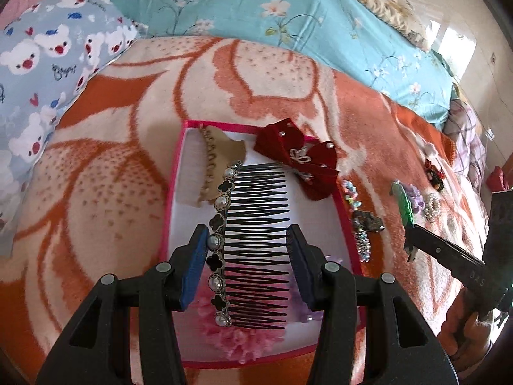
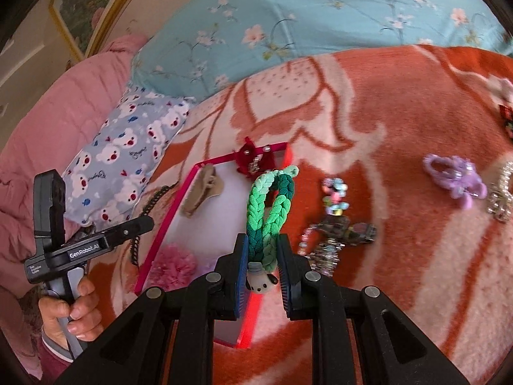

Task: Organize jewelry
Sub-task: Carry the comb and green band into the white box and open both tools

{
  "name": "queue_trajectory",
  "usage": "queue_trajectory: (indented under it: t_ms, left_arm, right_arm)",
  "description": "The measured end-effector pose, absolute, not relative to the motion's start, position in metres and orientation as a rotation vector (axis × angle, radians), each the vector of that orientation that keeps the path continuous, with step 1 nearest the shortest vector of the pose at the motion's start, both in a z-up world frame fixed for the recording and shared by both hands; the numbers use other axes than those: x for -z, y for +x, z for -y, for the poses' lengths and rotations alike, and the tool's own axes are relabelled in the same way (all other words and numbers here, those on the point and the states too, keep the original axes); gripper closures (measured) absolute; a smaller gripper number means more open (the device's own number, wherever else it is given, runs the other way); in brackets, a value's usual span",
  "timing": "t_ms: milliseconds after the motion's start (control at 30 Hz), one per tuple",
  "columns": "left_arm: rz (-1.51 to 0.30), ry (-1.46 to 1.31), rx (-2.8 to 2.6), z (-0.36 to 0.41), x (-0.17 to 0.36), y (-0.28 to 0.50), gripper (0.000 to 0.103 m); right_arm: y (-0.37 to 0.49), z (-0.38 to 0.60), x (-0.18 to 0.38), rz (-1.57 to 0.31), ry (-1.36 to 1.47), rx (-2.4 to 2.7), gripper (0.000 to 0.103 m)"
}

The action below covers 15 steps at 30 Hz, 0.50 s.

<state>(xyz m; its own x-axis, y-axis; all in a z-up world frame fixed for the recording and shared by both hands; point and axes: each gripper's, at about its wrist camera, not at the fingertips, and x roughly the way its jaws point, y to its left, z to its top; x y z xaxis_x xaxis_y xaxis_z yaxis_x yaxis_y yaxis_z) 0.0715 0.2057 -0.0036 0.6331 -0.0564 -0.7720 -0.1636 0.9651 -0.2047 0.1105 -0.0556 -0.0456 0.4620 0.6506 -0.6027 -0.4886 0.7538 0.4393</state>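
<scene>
My left gripper (image 1: 248,240) is shut on a black hair comb (image 1: 253,243) with pearl and clover trim, held above the pink-rimmed white tray (image 1: 174,173). In the tray lie a beige claw clip (image 1: 211,163), a red velvet bow (image 1: 298,157) and a pink fluffy scrunchie (image 1: 237,337). My right gripper (image 2: 261,256) is shut on a green braided hair tie (image 2: 269,211) with a small white dog charm, held over the tray's right rim (image 2: 250,330). The left gripper (image 2: 96,240) also shows at the left in the right wrist view.
Loose pieces lie on the orange blanket right of the tray: a pastel bead band (image 2: 335,195), a dark sparkly clip (image 2: 346,231), a purple scrunchie (image 2: 452,176), a silver piece (image 2: 500,199). A bear-print pillow (image 2: 121,163) and blue floral bedding (image 2: 320,16) lie behind.
</scene>
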Motion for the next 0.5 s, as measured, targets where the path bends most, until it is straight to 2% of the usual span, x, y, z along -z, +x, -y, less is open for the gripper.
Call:
queue_trajectory:
  t_ms: [500]
  left_arm:
    - [-0.898, -0.366, -0.12, -0.234, 0.03, 0.098, 0.055]
  right_arm:
    - [0.136, -0.027, 0.073, -0.906, 0.137, -0.791, 0.085]
